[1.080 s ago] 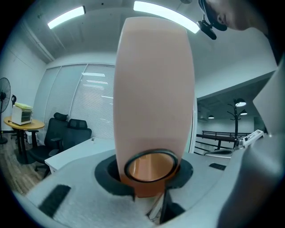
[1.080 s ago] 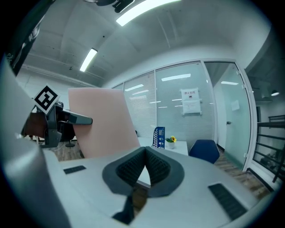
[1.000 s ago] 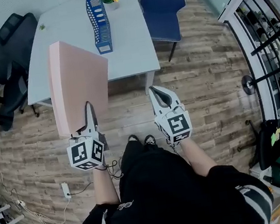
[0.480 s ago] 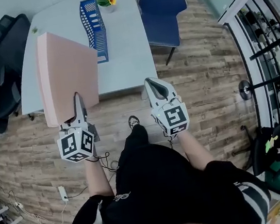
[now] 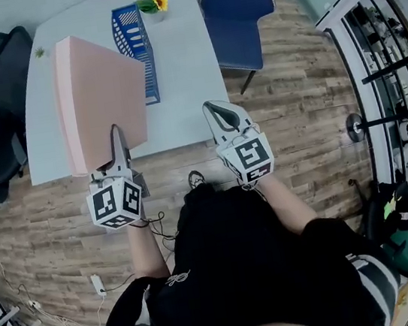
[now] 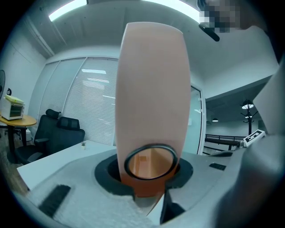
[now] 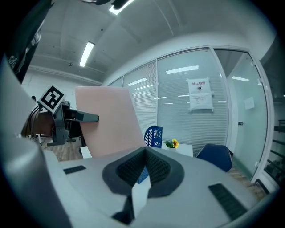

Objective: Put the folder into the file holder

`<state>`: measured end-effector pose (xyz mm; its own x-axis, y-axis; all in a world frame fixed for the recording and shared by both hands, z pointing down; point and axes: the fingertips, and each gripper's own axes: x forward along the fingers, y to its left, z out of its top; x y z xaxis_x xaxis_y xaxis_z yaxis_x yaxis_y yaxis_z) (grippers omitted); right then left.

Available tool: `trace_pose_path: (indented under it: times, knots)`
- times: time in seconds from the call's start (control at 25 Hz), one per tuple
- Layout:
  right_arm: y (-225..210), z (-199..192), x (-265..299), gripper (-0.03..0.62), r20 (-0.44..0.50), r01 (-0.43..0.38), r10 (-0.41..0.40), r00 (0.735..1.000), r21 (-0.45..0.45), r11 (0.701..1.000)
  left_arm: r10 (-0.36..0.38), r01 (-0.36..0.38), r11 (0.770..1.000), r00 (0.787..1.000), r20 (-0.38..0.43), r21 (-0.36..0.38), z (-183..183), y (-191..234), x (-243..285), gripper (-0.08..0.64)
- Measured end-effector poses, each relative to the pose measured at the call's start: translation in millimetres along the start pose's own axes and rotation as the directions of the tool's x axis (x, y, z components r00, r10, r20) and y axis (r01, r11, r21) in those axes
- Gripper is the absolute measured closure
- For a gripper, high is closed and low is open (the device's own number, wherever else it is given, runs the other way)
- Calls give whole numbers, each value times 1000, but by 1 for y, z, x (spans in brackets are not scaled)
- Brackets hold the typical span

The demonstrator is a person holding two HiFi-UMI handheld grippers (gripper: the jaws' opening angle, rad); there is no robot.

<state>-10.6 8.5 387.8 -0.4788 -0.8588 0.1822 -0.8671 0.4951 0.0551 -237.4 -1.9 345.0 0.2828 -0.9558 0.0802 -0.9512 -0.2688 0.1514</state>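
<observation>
Folder (image 5: pixel 99 98) looks stiff, light | your left gripper (image 5: pixel 115 134) clamps its lower edge | right gripper (image 5: pixel 212 108) closed, empty | file holder (image 5: pixel 134 51) at 12 o'clock

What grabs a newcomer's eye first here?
The big pink folder, upright in the left gripper at the near edge of the white table. Behind it on the table stands the blue file holder, beside a sunflower. The right gripper is empty.

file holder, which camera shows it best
The head view: it shows the blue file holder from above on the white table, though the pink folder overlaps one side. The right gripper view shows only its end, small, beyond the jaws. In the left gripper view it does not show; the folder fills the middle.
</observation>
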Motion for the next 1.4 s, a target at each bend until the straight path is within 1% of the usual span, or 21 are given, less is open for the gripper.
trace_pose_path:
  times: [0.12, 0.28, 0.44, 0.56, 0.68, 0.84, 1.08, 1.28, 1.4]
  knots:
    - [-6, 2, 14, 588, -6, -1, 1, 1000, 3, 1000, 0, 0, 1000, 1000, -10, 6, 2, 1, 14, 420]
    - [-17, 5, 35, 588, -11, -23, 23, 1000, -1, 1000, 1, -1, 1000, 1000, -12, 6, 4, -2, 32, 420]
    - [-31, 4, 54, 588, -6, -55, 55, 998, 6, 998, 24, -24, 1000, 1000, -16, 20, 3, -3, 48, 420]
    - [-51, 4, 68, 588, 2, -91, 90, 996, 19, 996, 60, -60, 998, 998, -16, 29, 6, -10, 65, 422]
    - [-65, 1, 85, 588, 0, -147, 147, 989, 30, 989, 117, -116, 993, 993, -15, 31, 7, -14, 75, 422]
    - [-80, 7, 107, 588, 23, -225, 225, 974, 10, 974, 185, -185, 982, 983, 15, 32, 12, -16, 90, 422]
    - [-100, 4, 122, 588, 31, -311, 310, 950, 24, 950, 264, -265, 964, 964, 21, 36, 13, -26, 105, 423]
    - [-112, -6, 133, 588, 23, -350, 349, 937, 48, 936, 311, -313, 948, 950, 36, 60, 12, -26, 115, 422]
    - [-115, -10, 142, 588, 17, -361, 360, 933, 64, 931, 321, -323, 944, 946, 40, 68, 12, -24, 123, 422]
